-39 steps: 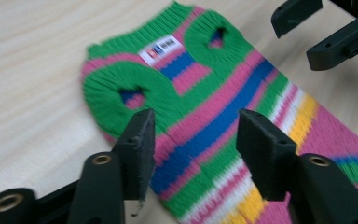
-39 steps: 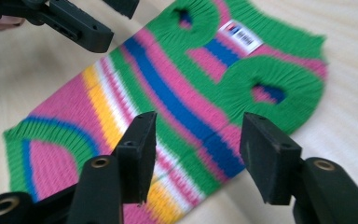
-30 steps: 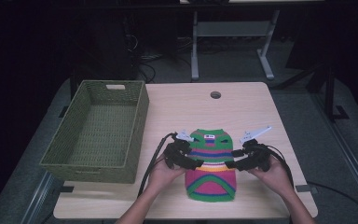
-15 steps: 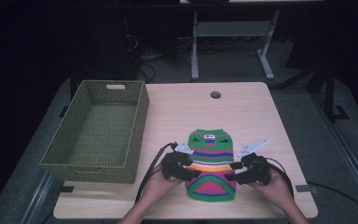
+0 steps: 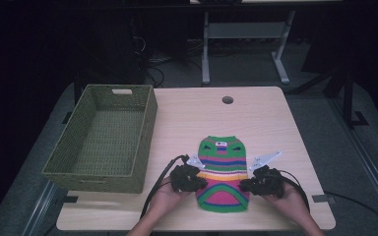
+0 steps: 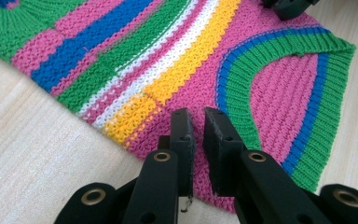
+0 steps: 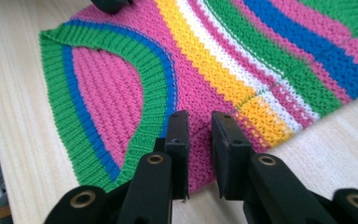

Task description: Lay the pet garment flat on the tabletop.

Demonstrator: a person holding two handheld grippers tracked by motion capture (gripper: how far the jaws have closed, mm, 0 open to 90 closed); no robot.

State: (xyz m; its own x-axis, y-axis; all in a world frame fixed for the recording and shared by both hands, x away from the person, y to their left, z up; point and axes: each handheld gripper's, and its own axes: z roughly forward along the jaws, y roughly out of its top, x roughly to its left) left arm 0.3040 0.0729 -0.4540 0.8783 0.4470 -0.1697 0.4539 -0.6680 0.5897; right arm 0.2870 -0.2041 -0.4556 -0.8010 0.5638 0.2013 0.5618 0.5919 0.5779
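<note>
Since the earlier frame both hands have slid nearer the person, and both sets of jaws have just been closing. The left hand-held gripper point(image 5: 191, 178) now pinches the pink edge of the striped knit sweater point(image 5: 223, 172), jaws narrow; the right hand-held gripper point(image 5: 262, 184) nips the opposite edge alike. The sweater lies flat between them on the tabletop point(image 5: 256, 118). A green woven basket point(image 5: 103, 140) stands well beyond the left one.

The left gripper point(image 6: 196, 128), jaws just closing, pinches the pink edge of the striped knit sweater point(image 6: 205, 60).
</note>
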